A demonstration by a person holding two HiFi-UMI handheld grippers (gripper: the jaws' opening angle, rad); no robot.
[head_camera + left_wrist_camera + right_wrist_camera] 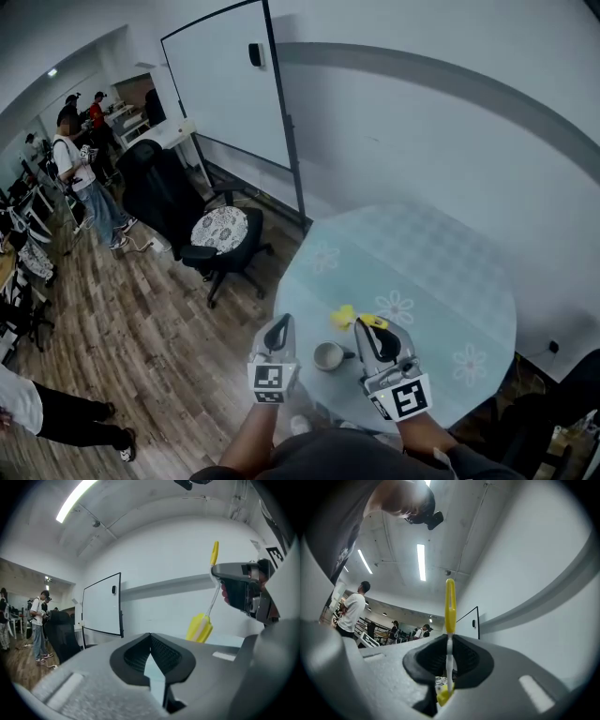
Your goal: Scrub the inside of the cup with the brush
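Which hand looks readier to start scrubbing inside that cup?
Right. The right gripper is shut on the brush, with the cup close beside it; the left gripper is shut and empty.

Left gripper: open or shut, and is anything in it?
The left gripper is shut and empty: in its own view the jaws meet with nothing between them. The cup sits on the table, ungripped.
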